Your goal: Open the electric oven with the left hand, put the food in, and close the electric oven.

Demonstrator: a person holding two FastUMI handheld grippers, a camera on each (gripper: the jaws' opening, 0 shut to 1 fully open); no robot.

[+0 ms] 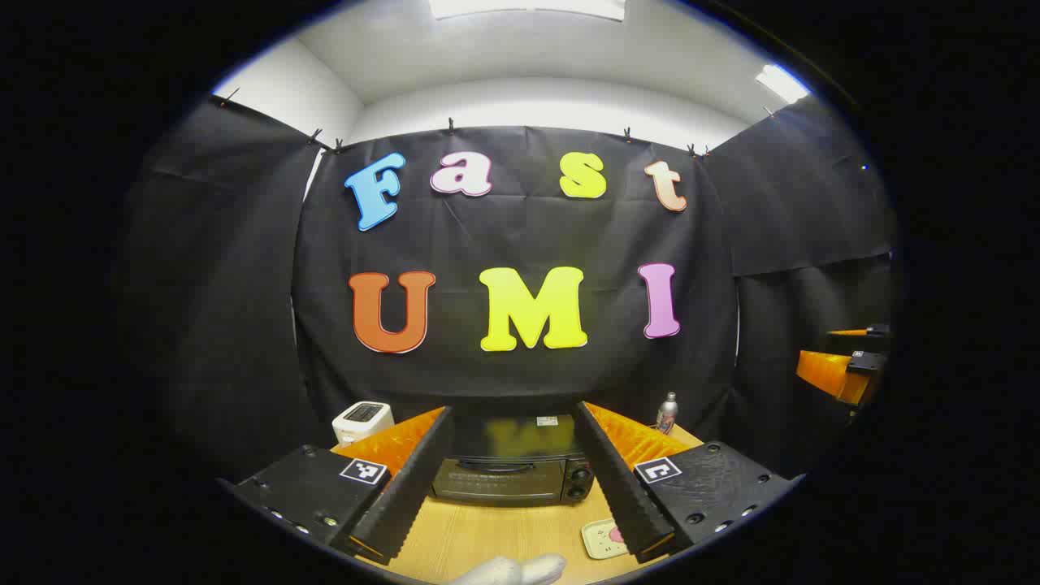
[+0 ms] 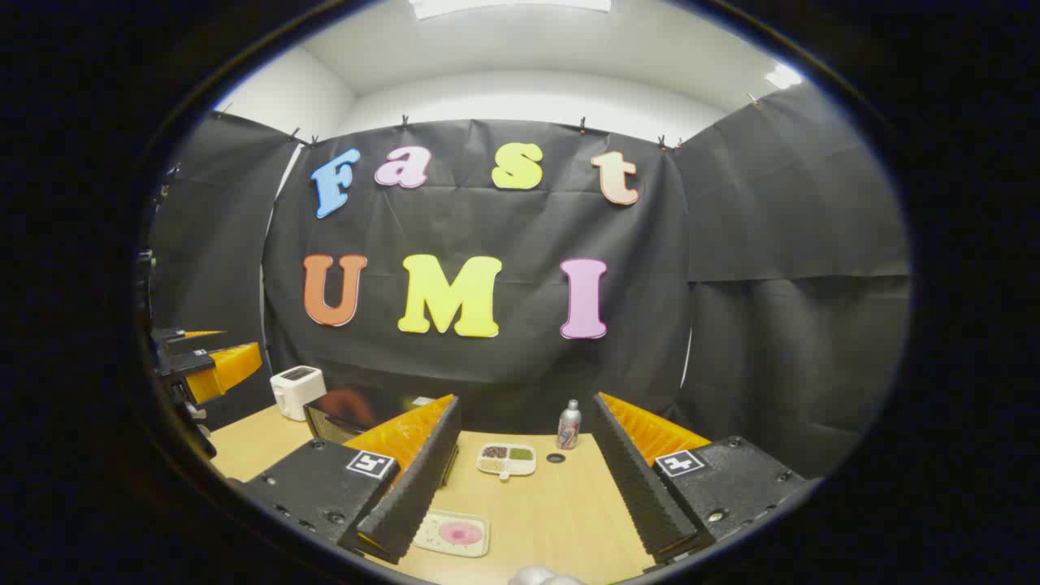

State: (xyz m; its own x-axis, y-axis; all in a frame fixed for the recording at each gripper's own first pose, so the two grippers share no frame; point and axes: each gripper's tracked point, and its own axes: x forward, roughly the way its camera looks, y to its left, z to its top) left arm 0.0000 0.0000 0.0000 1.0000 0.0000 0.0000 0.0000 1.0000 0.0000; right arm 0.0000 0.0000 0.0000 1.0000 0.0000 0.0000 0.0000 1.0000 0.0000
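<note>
The black electric oven (image 1: 508, 470) stands on the wooden table with its door closed, straight ahead between the fingers of my left gripper (image 1: 516, 538), which is open and holds nothing. A small plate with pink food (image 1: 603, 538) lies in front of the oven, to its right, partly behind one finger. In the right gripper view the same plate (image 2: 452, 533) lies just ahead of my open, empty right gripper (image 2: 520, 540), near its left finger. The oven (image 2: 337, 414) shows there at the left, partly hidden by that finger.
A white toaster (image 1: 363, 421) stands left of the oven and a small bottle (image 1: 666, 413) to its right. A divided dish (image 2: 506, 460) and a small dark ring (image 2: 556, 458) lie mid-table. The other gripper (image 2: 207, 366) hovers at the left edge of the right gripper view.
</note>
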